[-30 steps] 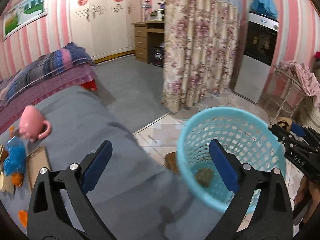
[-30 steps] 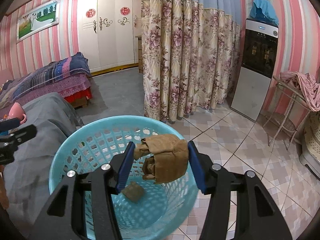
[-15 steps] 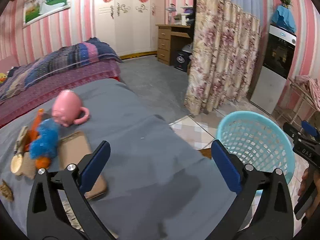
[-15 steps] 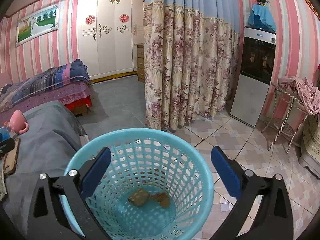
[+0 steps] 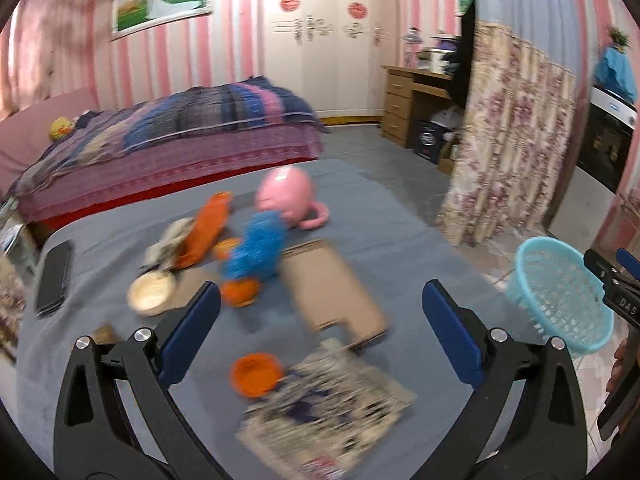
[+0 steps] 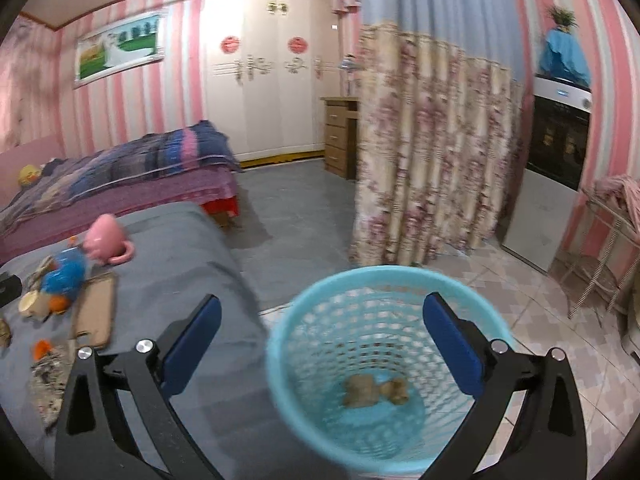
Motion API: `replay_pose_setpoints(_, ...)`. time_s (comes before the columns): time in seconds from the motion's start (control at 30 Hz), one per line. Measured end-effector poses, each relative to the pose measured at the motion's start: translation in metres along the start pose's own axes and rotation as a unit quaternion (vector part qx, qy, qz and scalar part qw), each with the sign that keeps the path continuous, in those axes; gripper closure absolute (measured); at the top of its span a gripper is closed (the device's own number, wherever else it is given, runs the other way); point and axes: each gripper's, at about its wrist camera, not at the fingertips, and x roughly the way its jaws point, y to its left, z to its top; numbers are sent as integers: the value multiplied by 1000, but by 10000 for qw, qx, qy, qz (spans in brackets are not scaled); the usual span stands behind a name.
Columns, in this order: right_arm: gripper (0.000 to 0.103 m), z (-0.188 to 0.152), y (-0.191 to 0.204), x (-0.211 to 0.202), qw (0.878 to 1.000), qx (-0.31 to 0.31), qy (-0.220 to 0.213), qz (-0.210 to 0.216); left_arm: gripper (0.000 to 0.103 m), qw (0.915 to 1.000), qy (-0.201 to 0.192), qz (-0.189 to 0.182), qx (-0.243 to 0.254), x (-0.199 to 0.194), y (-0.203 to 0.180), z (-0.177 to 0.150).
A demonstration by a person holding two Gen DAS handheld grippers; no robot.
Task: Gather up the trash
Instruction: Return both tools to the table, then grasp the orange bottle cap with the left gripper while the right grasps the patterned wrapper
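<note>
My left gripper (image 5: 320, 332) is open and empty above the grey-covered table (image 5: 392, 216). Below it lie an orange lid (image 5: 256, 374), a patterned paper (image 5: 328, 412) and a flat cardboard piece (image 5: 334, 288). A small brown scrap (image 5: 105, 334) lies at the left. My right gripper (image 6: 320, 340) is open and empty over the blue mesh basket (image 6: 384, 280), which holds two brown crumpled wads (image 6: 374, 390). The basket also shows in the left wrist view (image 5: 560, 292), right of the table.
On the table sit a pink mug (image 5: 286, 196), a blue and orange plush toy (image 5: 256, 256), an orange pack (image 5: 206, 232), a cream bowl (image 5: 151, 292) and a black phone (image 5: 54, 278). A bed (image 5: 168, 132) stands behind, a floral curtain (image 6: 432, 168) to the right.
My right gripper opened and dropped the brown wad into the basket. My left gripper swung left from the basket to over the table's clutter.
</note>
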Motion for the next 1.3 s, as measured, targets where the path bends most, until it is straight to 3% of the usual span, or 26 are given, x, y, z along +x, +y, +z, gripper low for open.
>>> replay_pose_setpoints(0.23,4,-12,72,-10,9968,-337,28,721,6,9973,162,581,-425,-21,86,-31)
replay_pose_setpoints(0.4,4,-23,127,-11,9908,-715,179,1133,6,9934,306,785,-772,-25,133,-55)
replay_pose_setpoints(0.63,4,-51,184,-1,9793,-1203,698,1473,6,9895,410,1042,-910,-33,169,-80)
replay_pose_setpoints(0.9,5,-76,218,16,9587,-1750,1307,1822,6,9868,541,1015,-1136,-31,191,-97)
replay_pose_setpoints(0.93,8,-80,222,20,9566,-1780,1402,1833,6,9867,547,1013,-1149,-31,192,-97)
replay_pose_setpoints(1.0,26,-84,226,27,9523,-1832,1547,1887,6,9866,555,999,-1161,-30,193,-98)
replay_pose_setpoints(1.03,42,-88,229,32,9487,-1841,1674,1949,6,9867,565,990,-1163,-29,192,-98)
replay_pose_setpoints(1.07,48,-90,229,35,9461,-1802,1766,2031,6,9866,573,990,-1162,-28,191,-98)
replay_pose_setpoints(1.23,75,-90,230,38,9424,-1762,1764,2229,6,9870,600,955,-1147,-22,185,-97)
replay_pose_setpoints(1.3,78,-87,222,40,9420,-1607,1783,2345,6,9874,612,927,-1125,-19,180,-96)
